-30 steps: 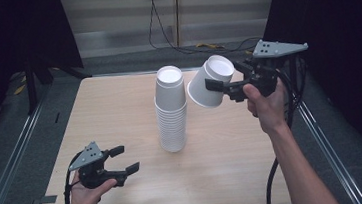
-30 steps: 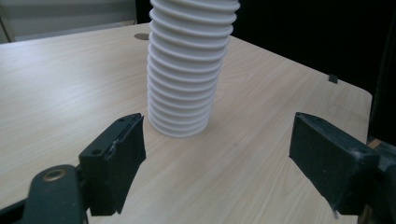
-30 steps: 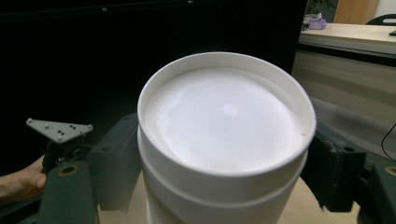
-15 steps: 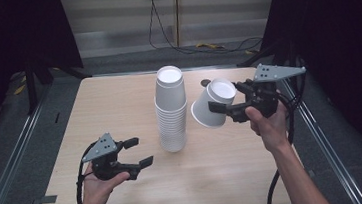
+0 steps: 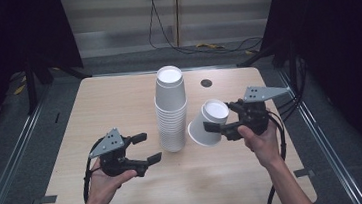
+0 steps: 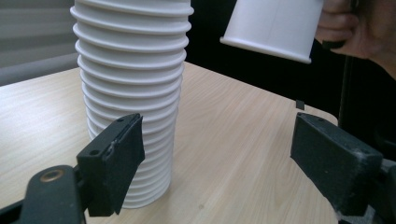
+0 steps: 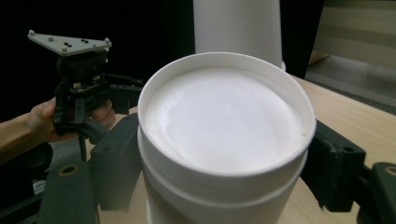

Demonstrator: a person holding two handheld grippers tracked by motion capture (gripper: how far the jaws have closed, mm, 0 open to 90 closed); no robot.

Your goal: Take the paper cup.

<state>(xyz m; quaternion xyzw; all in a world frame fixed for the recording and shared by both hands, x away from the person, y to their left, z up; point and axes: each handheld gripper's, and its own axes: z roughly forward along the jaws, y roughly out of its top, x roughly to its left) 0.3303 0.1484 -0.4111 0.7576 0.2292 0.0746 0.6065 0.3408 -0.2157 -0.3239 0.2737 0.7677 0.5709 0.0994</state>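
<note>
- Cup (image 5: 208, 124): white paper, tapered, rolled rim, inverted and tilted, long axis leaning toward the stack. Clamped by its sides in the right hand-held gripper (image 5: 221, 126), above the tabletop (image 5: 118, 95), just right of the stack.
- Stack of cups (image 5: 171, 110): upright, inverted, ribbed with nested rims, mid-table.
- Left hand-held gripper (image 5: 149, 146): jaws apart and just been opening, nothing between them; lies near-left of the stack, pointing at its base.
- Judgement: right hand is nearer; setting down clear of the stack is what matters.
</note>
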